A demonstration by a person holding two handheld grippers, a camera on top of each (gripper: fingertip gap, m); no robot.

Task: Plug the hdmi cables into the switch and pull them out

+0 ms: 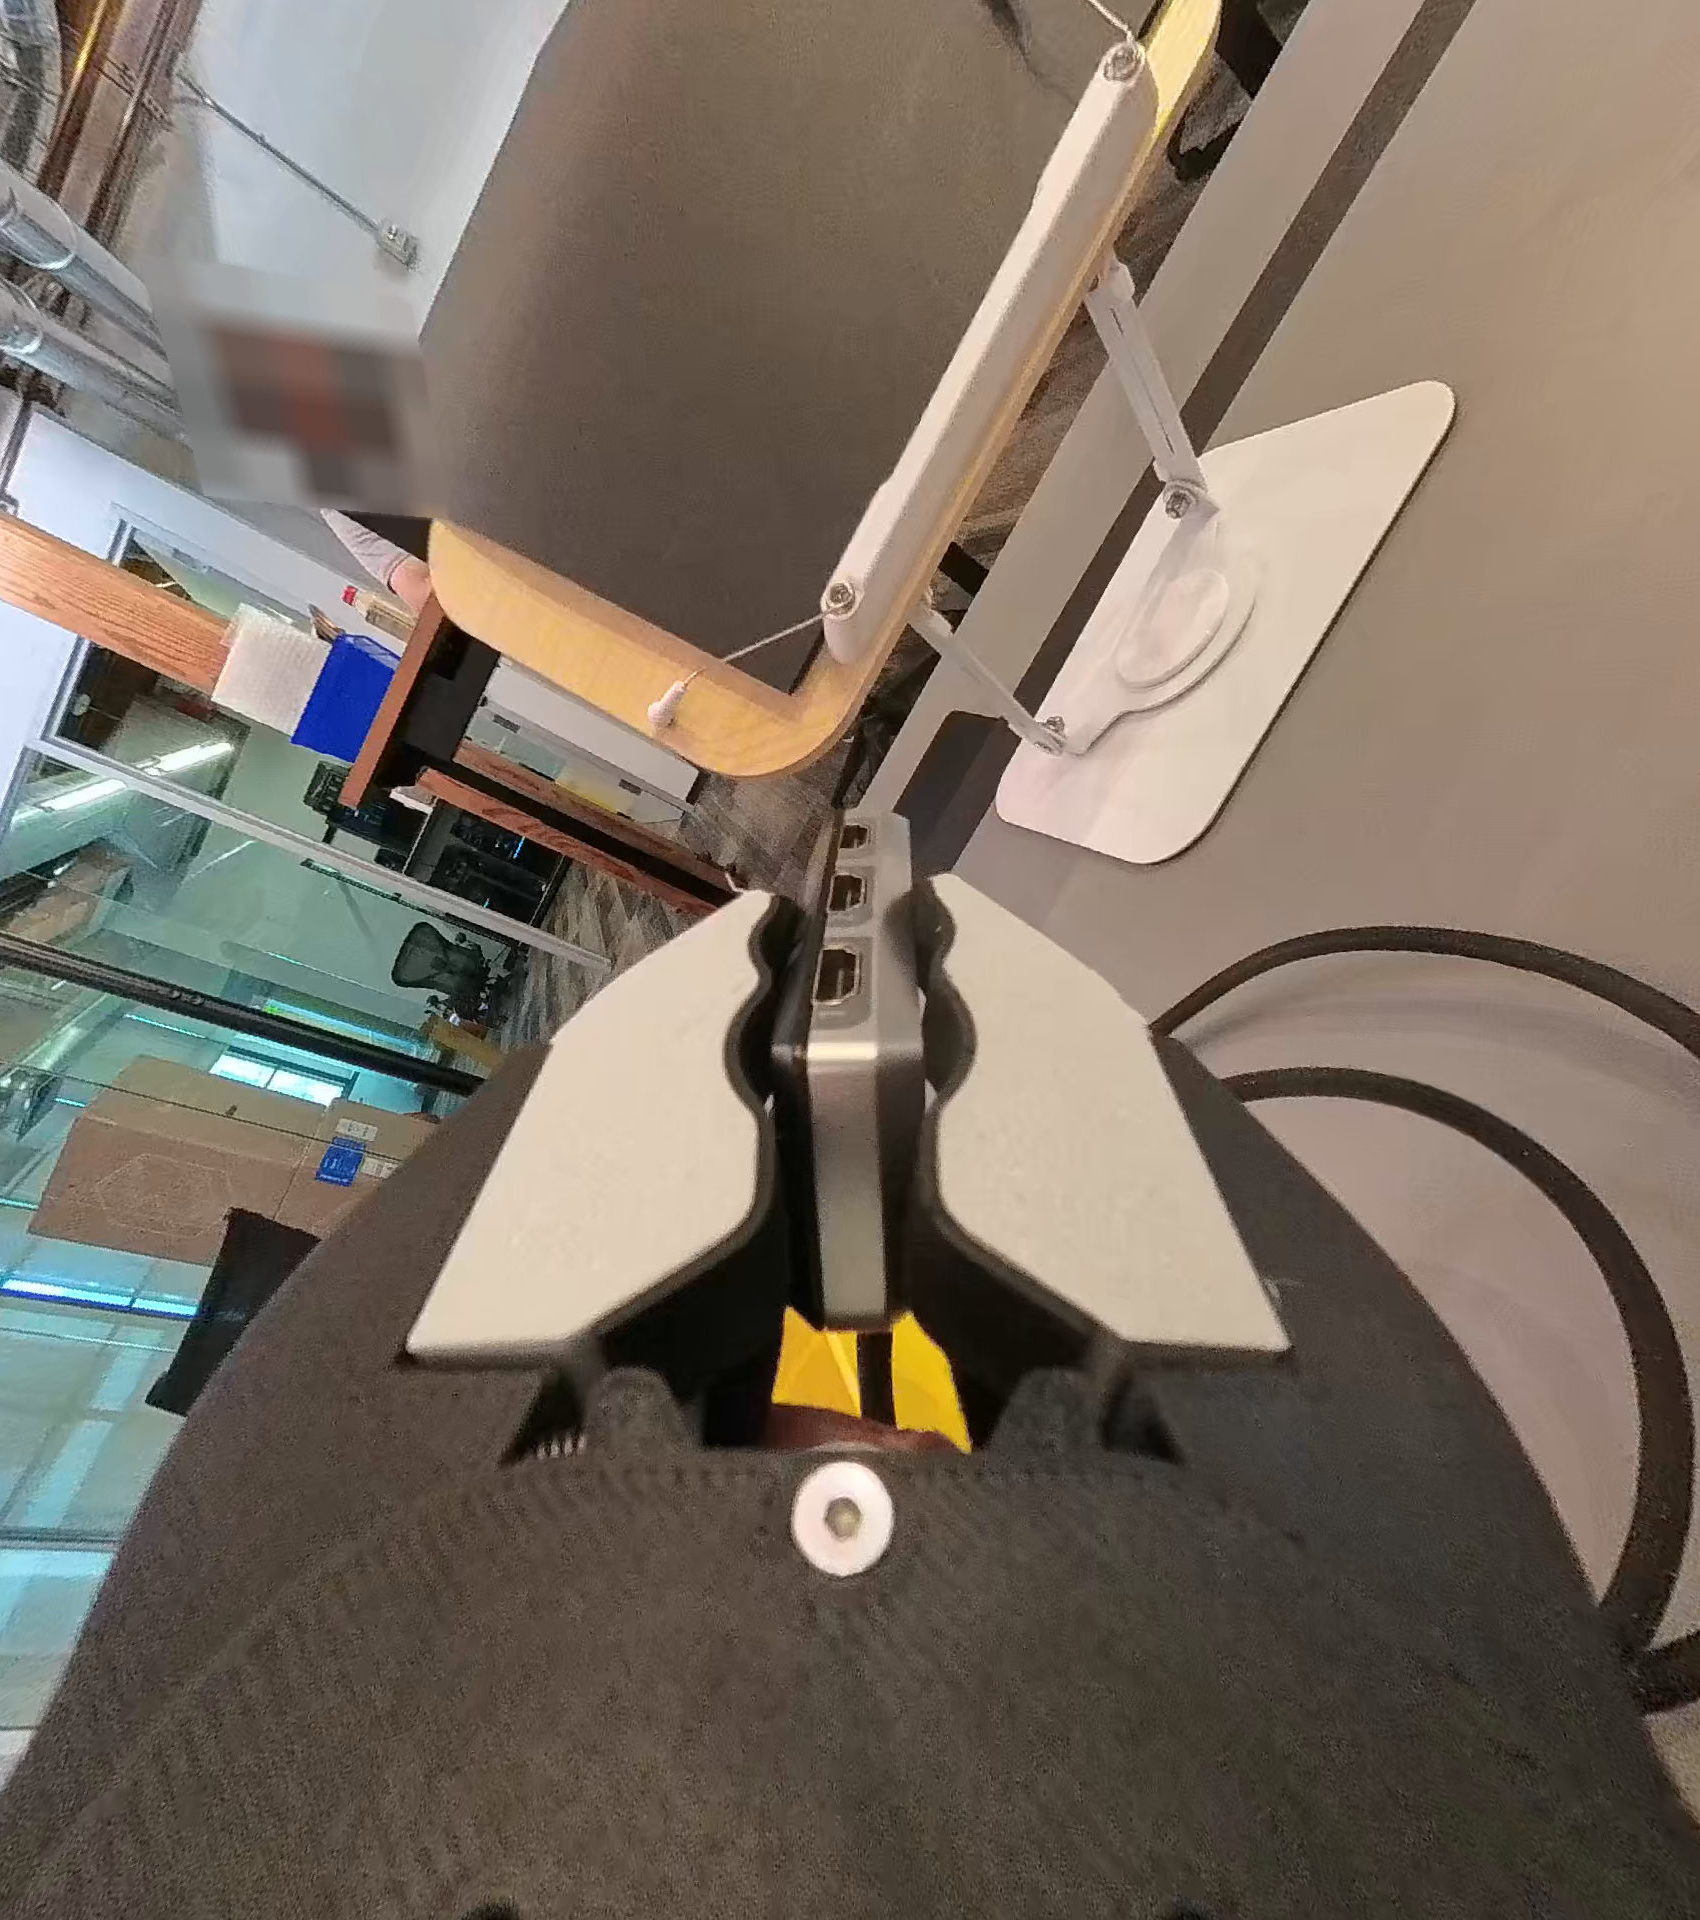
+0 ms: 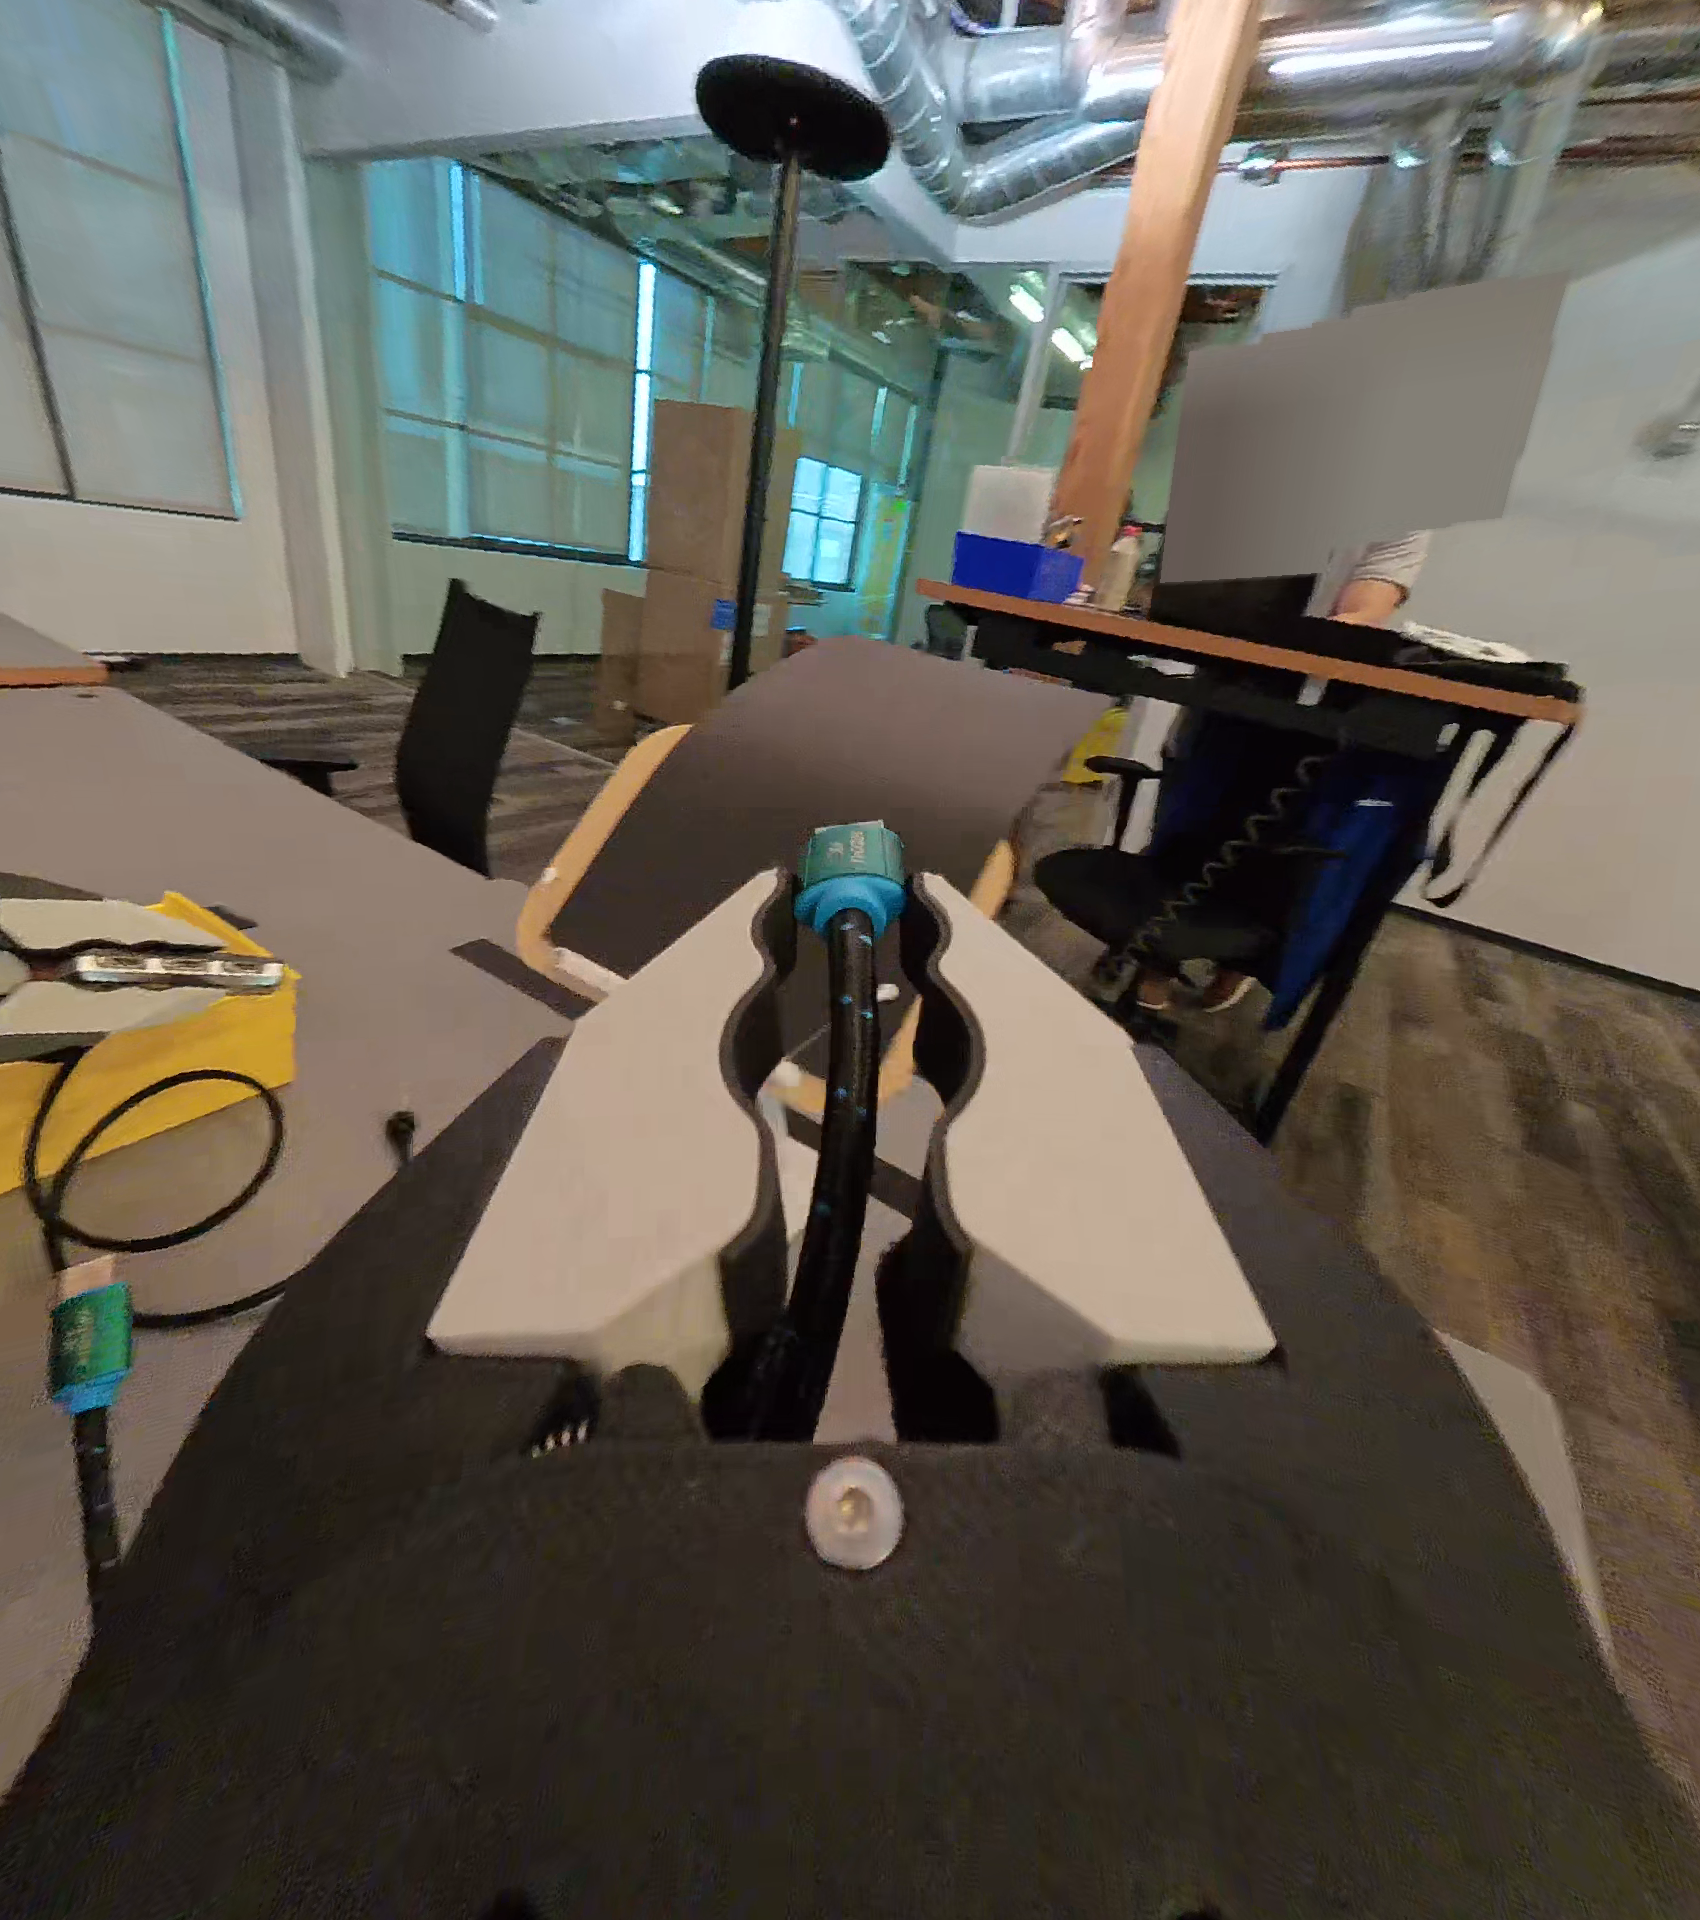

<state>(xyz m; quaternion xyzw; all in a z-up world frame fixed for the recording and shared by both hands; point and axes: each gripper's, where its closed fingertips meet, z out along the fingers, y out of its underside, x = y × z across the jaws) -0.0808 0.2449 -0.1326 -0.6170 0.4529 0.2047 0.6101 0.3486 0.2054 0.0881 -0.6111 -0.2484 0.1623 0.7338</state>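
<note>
Right wrist view: tool (image 2: 851,914) around cable (image 2: 846,1091)

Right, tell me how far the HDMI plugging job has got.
Done: the left tool grips the switch, whose three visible ports are all empty. In hand: the right tool holds one HDMI cable behind its teal plug, away from the switch. Left: plug it in, then the second cable lying on the table, then pull both out.
</note>
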